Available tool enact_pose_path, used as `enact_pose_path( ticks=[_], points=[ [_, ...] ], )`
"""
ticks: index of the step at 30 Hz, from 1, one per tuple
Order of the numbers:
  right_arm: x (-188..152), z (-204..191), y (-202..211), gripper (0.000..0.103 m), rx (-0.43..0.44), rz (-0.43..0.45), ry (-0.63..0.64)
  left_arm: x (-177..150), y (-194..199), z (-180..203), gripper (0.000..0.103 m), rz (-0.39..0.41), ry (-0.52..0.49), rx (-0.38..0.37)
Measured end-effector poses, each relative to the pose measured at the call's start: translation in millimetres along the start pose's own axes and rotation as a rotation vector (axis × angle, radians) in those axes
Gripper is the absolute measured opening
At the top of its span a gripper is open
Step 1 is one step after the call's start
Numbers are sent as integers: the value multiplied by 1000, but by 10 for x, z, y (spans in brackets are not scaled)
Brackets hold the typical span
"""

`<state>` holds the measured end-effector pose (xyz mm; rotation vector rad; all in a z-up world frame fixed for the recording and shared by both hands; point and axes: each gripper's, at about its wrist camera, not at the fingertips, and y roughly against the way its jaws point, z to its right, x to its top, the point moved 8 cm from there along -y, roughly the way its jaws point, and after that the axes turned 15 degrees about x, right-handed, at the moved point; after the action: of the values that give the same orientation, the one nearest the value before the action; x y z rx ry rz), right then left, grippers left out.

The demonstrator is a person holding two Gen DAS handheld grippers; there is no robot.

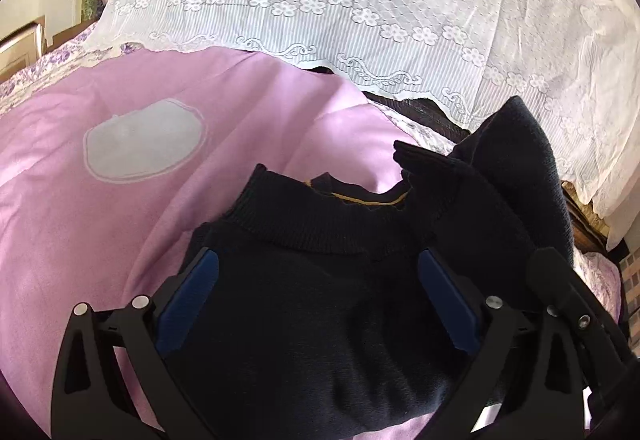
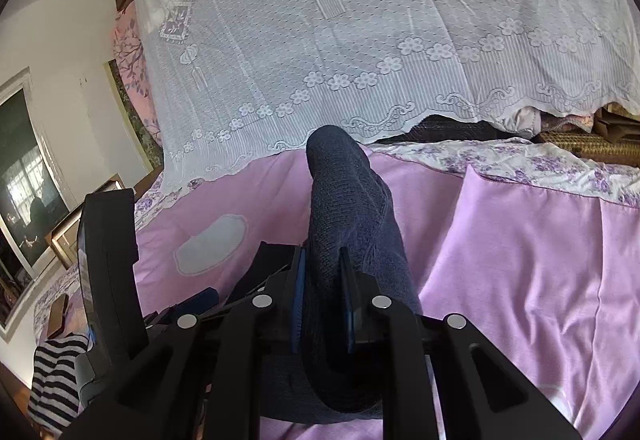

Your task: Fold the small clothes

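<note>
Your right gripper (image 2: pixel 324 304) is pinching a fold of the dark navy sweater (image 2: pixel 352 224): its blue pads are pressed against the knit, and the cloth rises from them toward the upper centre of the right wrist frame as a narrow column, probably a sleeve. In the left wrist frame your left gripper (image 1: pixel 318 296) stands spread wide, with the sweater's body (image 1: pixel 304 280) bunched between its fingers; the pads do not look pressed against it. The ribbed neckline sits just past the fingertips at frame centre, and the lifted part climbs off toward the right edge. So the garment runs from lower centre up to the right, over the pink bed cover (image 1: pixel 120 224). Your right hand has the held end; the body lies nearer your left. The fold probably turns on carrying that raised part across the body.
</note>
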<state>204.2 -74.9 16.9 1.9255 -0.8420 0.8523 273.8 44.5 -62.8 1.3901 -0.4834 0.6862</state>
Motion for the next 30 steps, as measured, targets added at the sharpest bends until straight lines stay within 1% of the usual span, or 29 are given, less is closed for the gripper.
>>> enact_pose_path(
  ticks=[2,3,4,6,9,10,12,13,14,16,17,18,19,20,22,23,24,25,27,29,30],
  points=[
    [-11,-169,-98,16,4,-13,15,6,-19,-175,95,-17,42,-26],
    [-18,-250,-144,11,10,-18,22,12,-20,-260,94,-23,58,-34],
    [-34,-346,-195,11,20,-24,29,17,-21,-337,92,-23,65,-32],
    [-65,-498,-291,9,29,-30,40,42,-8,-493,90,-12,81,-14],
    [-170,-597,-498,9,50,-76,21,10,-100,-714,90,-6,81,46],
    [-240,-589,-582,9,60,-96,3,-50,-195,-769,90,-34,85,51],
    [-402,-523,-730,9,61,-130,-27,-192,-414,-843,90,-125,93,49],
    [-487,-470,-793,9,58,-151,-42,-270,-528,-850,90,-169,91,60],
    [-549,-423,-829,9,62,-167,-55,-320,-572,-869,90,-186,81,74],
    [-577,-369,-806,11,106,-166,-84,-303,-544,-827,90,-161,54,94],
    [-557,-351,-757,12,140,-158,-104,-278,-507,-802,91,-153,57,66],
    [-521,-344,-691,12,182,-148,-123,-260,-488,-789,93,-155,70,18],
    [-479,-344,-622,12,219,-137,-133,-256,-474,-786,95,-165,88,-13],
    [-441,-355,-540,12,247,-126,-132,-258,-474,-806,95,-177,105,-29],
    [-392,-387,-352,13,270,-113,-87,-275,-475,-844,95,-198,131,-56],
    [-384,-405,-252,16,264,-108,-50,-272,-466,-855,95,-207,146,-75],
    [-385,-419,-147,28,255,-103,-10,-270,-447,-867,95,-217,166,-98],
    [-394,-428,-31,43,240,-95,37,-262,-435,-844,95,-227,189,-130],
    [-424,-405,225,57,195,-52,138,-250,-381,-799,95,-246,228,-195],
    [-458,-288,486,59,100,-2,242,-232,-327,-748,95,-247,229,-216],
    [-476,-204,590,64,55,16,275,-231,-309,-700,95,-243,216,-213]
  ],
)
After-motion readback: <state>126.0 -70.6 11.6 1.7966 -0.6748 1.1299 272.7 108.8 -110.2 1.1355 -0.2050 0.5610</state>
